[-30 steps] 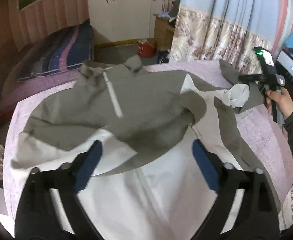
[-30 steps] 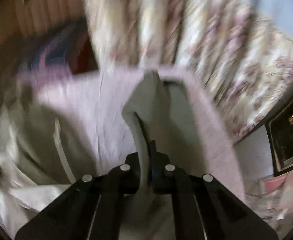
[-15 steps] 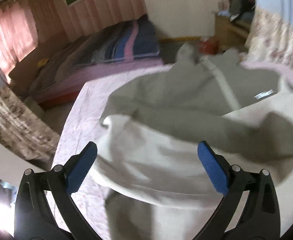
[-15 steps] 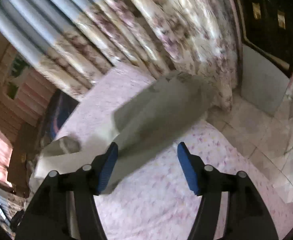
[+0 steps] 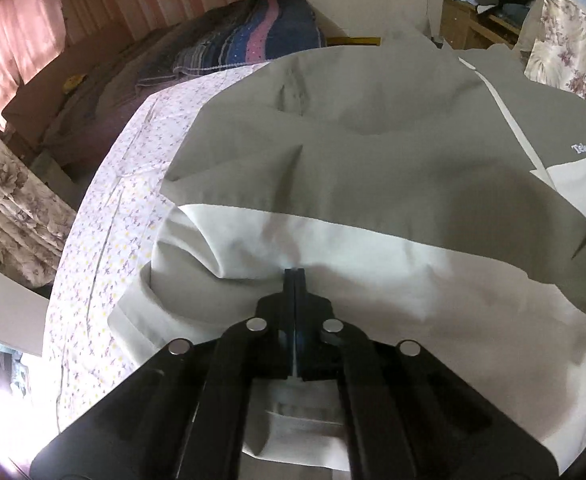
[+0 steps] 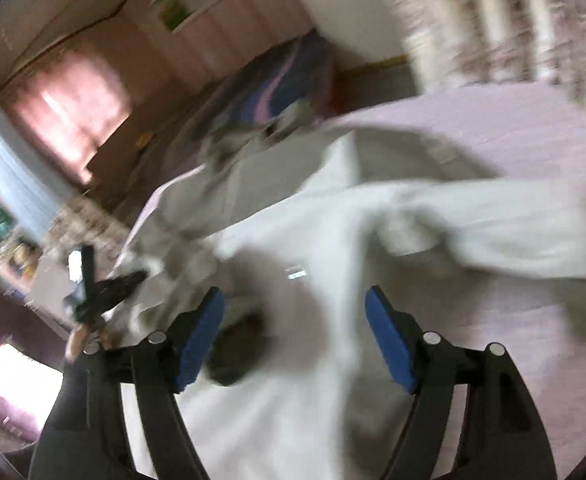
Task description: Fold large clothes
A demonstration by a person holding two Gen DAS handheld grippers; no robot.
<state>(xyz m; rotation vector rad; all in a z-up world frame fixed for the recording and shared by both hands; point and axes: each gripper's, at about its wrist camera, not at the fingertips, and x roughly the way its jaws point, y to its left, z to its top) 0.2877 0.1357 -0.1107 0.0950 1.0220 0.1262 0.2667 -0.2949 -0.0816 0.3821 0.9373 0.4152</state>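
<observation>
A large grey and white jacket (image 5: 373, 152) lies spread on a bed with a pale floral sheet (image 5: 105, 216). My left gripper (image 5: 295, 274) is shut on a fold of the jacket's white lower part near its left side. In the blurred right wrist view the jacket (image 6: 433, 216) lies ahead with a sleeve folded across it. My right gripper (image 6: 295, 328) is open and empty just above the white cloth. The left gripper (image 6: 105, 292) also shows there at the far left, held by a hand.
A second bed with a striped blue and pink blanket (image 5: 249, 36) stands behind. Floral curtains (image 5: 573, 40) hang at the right, and a wooden cabinet (image 5: 473, 20) sits at the back. The bed's left edge (image 5: 65, 264) drops to the floor.
My left gripper has closed on the white part of the jacket. My right gripper let go of the sleeve, opened, and swung left over the jacket.
</observation>
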